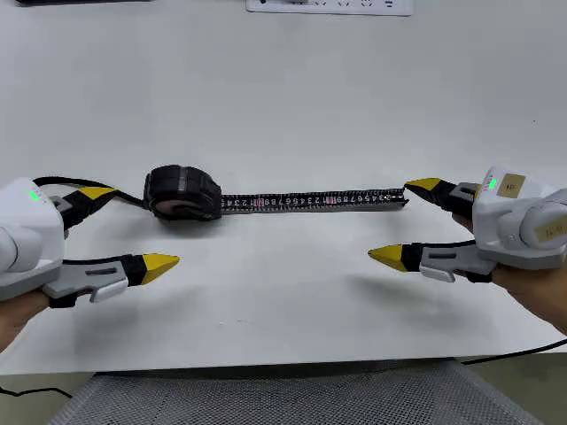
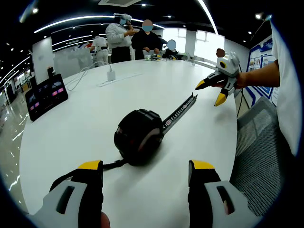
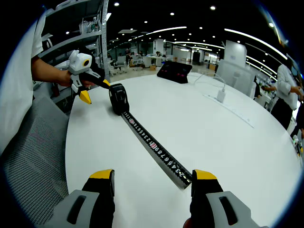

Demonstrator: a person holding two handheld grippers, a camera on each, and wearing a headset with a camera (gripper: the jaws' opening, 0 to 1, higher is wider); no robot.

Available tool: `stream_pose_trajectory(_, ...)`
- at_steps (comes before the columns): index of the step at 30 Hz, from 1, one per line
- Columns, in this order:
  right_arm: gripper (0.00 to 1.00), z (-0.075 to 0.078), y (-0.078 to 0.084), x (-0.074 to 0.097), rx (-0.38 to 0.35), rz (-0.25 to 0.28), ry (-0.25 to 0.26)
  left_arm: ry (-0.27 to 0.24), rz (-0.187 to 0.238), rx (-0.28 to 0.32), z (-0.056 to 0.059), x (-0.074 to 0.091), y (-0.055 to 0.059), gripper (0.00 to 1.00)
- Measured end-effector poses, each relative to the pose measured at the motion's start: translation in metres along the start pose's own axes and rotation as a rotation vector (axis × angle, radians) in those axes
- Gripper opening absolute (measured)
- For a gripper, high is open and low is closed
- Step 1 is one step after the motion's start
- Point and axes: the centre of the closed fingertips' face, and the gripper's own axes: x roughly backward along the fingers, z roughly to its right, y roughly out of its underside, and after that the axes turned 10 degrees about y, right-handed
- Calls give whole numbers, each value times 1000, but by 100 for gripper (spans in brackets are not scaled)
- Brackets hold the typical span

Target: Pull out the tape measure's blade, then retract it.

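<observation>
A wide white table with a rounded edge is seen, with a grey mesh chair drawn up at its near side. A power strip, a dark display and a white adapter are laid on it. The dark ceiling is lit by long curved light strips. A shelving rack, bright windows, a blue wall board and standing people are seen around a glossy floor.
</observation>
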Motion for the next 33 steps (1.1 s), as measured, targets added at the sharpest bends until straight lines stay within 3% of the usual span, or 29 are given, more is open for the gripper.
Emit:
stream_pose_trajectory(14,71,-23,9,-1,-39,20,17,-15,2,27,18,-5,18,76)
stream_pose_trajectory(28,79,-25,17,6,-71,29,45,-8,19,73,29,-1,29,81)
stream_pose_trajectory(33,79,-28,20,11,-77,27,46,-1,10,63,33,0,31,81)
